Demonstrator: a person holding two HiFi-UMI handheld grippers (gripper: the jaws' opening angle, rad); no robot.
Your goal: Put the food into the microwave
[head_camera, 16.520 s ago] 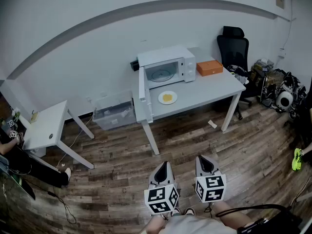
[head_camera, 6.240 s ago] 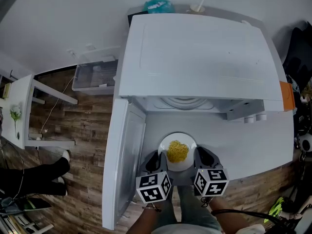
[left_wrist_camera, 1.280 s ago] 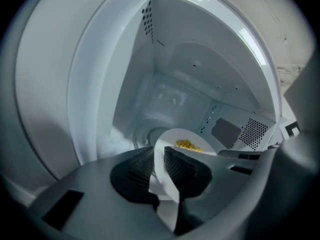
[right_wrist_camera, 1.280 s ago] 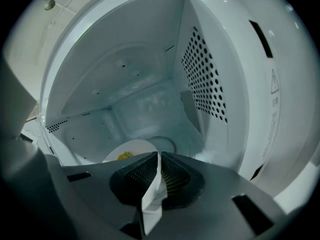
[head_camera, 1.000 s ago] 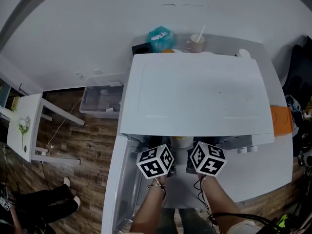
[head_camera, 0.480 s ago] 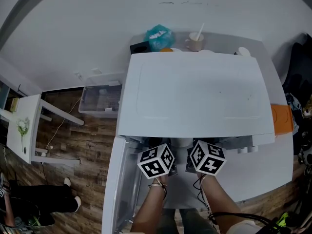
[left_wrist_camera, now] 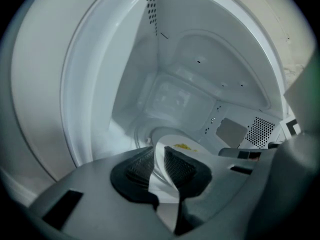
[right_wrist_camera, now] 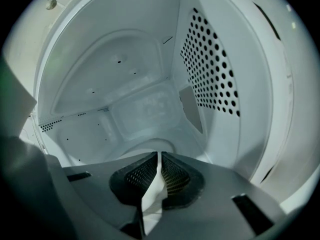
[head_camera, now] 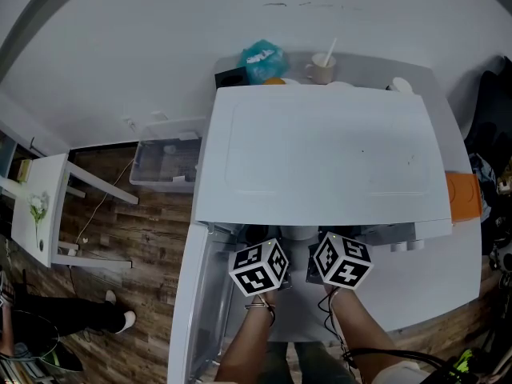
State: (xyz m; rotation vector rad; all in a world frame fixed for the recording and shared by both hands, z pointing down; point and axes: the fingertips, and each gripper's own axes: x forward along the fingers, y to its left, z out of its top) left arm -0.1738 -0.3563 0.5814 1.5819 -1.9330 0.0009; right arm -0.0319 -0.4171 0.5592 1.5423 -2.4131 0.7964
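**Left gripper**: its 2 jaws are closed on the rim of the white plate, with a mesh pad pressing from either side. The yellow food lies on the plate just past the jaws, toward 1 o'clock.

**Right gripper**: its 2 jaws likewise pinch the plate rim, which shows as a thin white edge between the pads.

**Cavity:** we see both grippers and the plate inside the microwave. We cannot tell whether the plate rests on the cavity floor. In the right gripper view the perforated side wall stands at 2 o'clock.

**Head view:**
- The microwave's white top covers the jaws and the plate.
- Only the 2 marker cubes show below its front edge, at 6 o'clock, with the person's forearms behind them.
- The door hangs open at 8 o'clock of the cubes.
- The microwave stands on a white table.
- An orange box lies at 3 o'clock of the microwave.
- A teal bag and a cup stand behind it at 12 o'clock.
- A clear plastic bin sits on the floor at 9 o'clock, with a small white side table farther out.
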